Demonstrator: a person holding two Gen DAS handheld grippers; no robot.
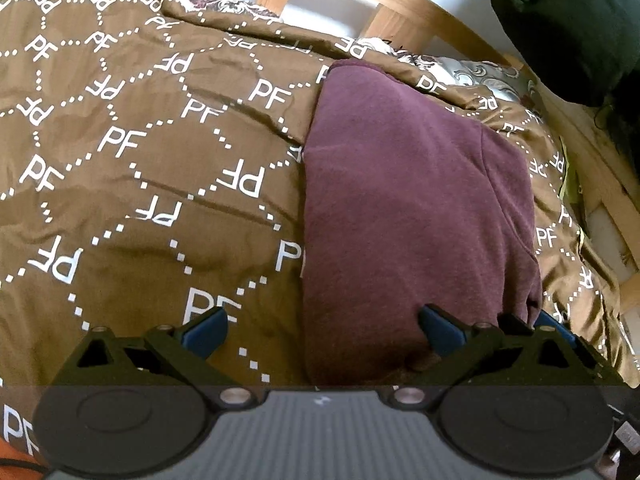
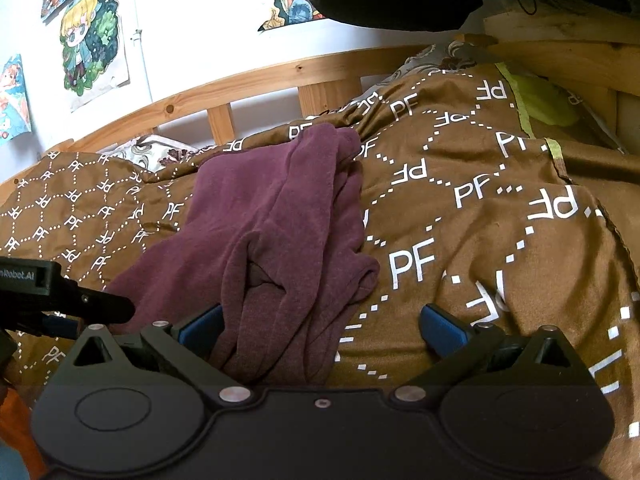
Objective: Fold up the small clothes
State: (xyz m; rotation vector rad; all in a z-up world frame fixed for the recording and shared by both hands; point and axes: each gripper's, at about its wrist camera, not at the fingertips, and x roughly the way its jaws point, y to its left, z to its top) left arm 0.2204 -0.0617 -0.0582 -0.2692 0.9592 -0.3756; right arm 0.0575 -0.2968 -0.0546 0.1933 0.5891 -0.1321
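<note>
A maroon garment (image 1: 416, 200) lies folded lengthwise on a brown bedspread printed with white PF letters (image 1: 140, 160). In the left wrist view my left gripper (image 1: 322, 328) stands open over the garment's near left edge, with nothing between its blue fingertips (image 1: 206, 330). Part of the right gripper (image 1: 552, 326) shows at the garment's near right corner. In the right wrist view the same garment (image 2: 280, 232) looks rumpled, with folds along its right side. My right gripper (image 2: 320, 330) is open above its near end. The left gripper's black body (image 2: 60, 300) shows at the left.
A wooden bed rail (image 2: 240, 84) runs along the far side against a white wall with cartoon posters (image 2: 92, 36). A dark bundle (image 1: 568, 20) hangs at the upper right. A patterned pillow (image 1: 480, 74) and a yellow-green cloth (image 2: 544, 100) lie near the bed's far corner.
</note>
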